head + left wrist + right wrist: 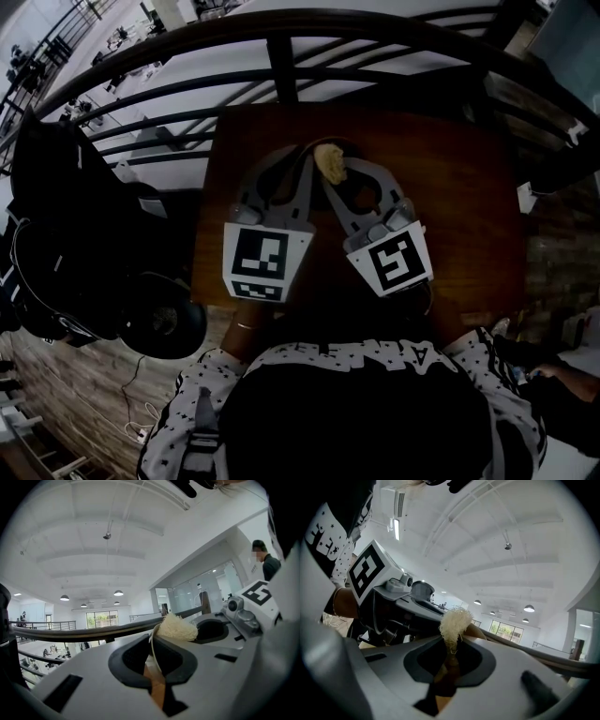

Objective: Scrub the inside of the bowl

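A pale, fibrous scrubber [329,161] hangs in the air between the tips of both grippers, above a dark wooden table [469,197]. My left gripper [312,167] points up and is shut on a thin edge of the scrubber [177,627]. In its own view that edge runs down between the closed jaws of the left gripper [153,641]. My right gripper [335,178] is shut on the scrubber's [453,622] narrow lower end, and the tuft stands above the right gripper [451,644]. No bowl shows in any view.
A dark curved railing [281,56] runs behind the table, with a lower floor beyond it. A black bag and chair [84,244] stand left of the table. A person [266,560] stands far off to the right. Both gripper cameras face the ceiling.
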Demonstrator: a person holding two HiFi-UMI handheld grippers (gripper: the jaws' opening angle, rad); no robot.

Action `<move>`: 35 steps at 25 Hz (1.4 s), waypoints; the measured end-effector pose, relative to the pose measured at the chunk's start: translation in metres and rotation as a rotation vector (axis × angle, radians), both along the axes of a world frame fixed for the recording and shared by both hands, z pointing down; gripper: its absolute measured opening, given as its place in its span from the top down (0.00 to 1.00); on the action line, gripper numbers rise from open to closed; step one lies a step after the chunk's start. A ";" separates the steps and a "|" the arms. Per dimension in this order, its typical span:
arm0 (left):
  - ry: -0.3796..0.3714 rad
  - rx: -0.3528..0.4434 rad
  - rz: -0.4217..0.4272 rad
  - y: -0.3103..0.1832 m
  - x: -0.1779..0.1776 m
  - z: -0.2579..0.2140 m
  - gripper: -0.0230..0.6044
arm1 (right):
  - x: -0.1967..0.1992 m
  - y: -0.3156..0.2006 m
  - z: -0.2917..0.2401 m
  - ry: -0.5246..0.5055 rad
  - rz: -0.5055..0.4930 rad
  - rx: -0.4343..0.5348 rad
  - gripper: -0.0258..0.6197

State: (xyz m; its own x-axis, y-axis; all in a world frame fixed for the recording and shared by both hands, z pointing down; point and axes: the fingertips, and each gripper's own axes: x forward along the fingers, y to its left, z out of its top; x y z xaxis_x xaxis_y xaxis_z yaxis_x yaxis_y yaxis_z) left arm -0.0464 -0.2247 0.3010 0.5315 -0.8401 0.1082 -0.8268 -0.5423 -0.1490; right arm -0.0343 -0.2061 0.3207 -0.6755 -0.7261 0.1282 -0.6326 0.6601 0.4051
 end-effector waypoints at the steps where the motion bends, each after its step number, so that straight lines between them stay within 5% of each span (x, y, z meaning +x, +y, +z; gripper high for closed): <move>1: 0.002 -0.001 -0.001 0.000 0.000 0.000 0.92 | -0.001 0.001 0.000 0.004 -0.006 0.001 0.87; 35: 0.051 -0.024 -0.032 0.007 -0.019 -0.001 0.92 | -0.026 0.041 0.023 0.128 -0.209 -0.031 0.87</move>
State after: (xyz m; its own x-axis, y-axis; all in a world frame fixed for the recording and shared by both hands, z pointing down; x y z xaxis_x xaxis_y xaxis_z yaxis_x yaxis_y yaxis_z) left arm -0.0657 -0.2177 0.3003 0.5101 -0.8541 0.1020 -0.8498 -0.5187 -0.0934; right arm -0.0605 -0.1655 0.3433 -0.7872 -0.5669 0.2427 -0.4261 0.7846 0.4505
